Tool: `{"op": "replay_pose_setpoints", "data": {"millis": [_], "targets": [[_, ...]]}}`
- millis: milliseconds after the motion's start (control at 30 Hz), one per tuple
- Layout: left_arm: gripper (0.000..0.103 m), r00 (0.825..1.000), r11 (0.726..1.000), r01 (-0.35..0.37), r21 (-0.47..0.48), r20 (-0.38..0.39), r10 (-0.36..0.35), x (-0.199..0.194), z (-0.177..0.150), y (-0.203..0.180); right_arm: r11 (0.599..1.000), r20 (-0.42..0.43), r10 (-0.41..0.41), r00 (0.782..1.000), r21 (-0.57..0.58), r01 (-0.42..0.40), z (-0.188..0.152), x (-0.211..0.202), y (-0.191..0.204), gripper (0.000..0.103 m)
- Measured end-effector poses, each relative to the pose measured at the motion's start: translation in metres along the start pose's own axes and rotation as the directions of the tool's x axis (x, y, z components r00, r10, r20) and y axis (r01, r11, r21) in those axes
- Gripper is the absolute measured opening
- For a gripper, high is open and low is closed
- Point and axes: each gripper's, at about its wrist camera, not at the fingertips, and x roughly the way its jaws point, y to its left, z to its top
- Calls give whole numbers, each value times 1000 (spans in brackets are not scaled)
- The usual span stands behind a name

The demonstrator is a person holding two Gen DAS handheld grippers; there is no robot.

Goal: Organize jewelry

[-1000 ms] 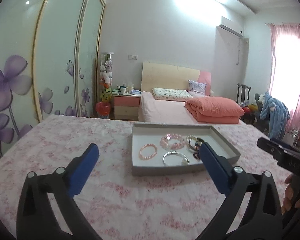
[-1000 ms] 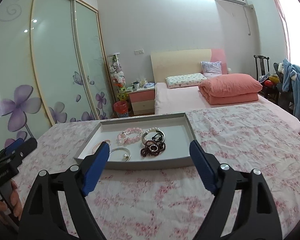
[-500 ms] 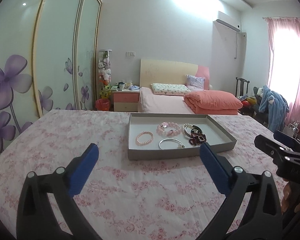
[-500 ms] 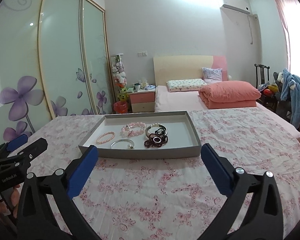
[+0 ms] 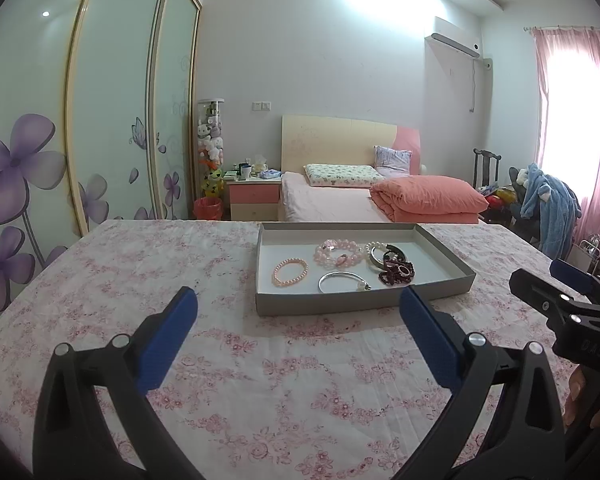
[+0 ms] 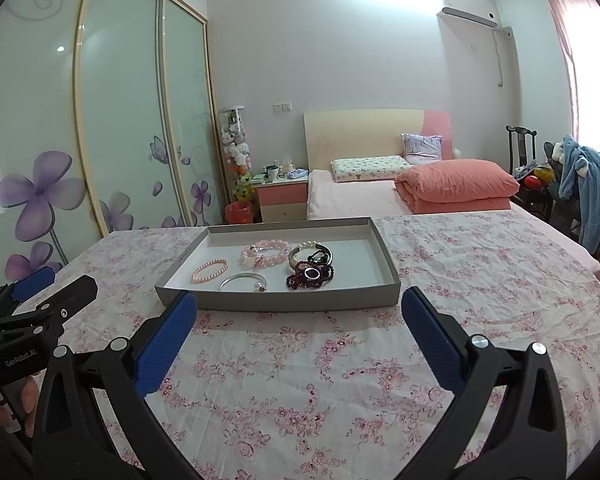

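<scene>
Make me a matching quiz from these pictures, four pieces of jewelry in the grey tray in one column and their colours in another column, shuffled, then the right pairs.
Things:
1. small bead bracelet at the tray's left
2. open cuff bangle near the front wall
3. tangled bead strand at the right of the pile
4. chunky bead bracelet toward the back

Colours:
A. dark red
B. pale pink with clear stones
C. silver
D. peach pink

All lie in the grey tray.

Pairs: 1-D, 2-C, 3-A, 4-B

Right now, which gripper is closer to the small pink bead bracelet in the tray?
Left, slightly. The bracelet lies straight ahead of the left gripper; the right gripper faces the tray's middle, bracelet off to its left.
</scene>
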Motion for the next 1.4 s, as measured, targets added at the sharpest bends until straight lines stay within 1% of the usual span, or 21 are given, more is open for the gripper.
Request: {"op": "replay_pose_setpoints", "data": {"millis": [800, 1400], "targets": [[99, 999, 1000, -16, 1, -28, 16, 12, -3, 2, 1000, -1, 1, 1000, 1, -1, 0, 0, 0, 101], [99, 999, 1000, -7, 0, -42, 7, 15, -1, -1, 1000, -9, 5, 1000, 0, -5, -1, 2, 3, 101]]}}
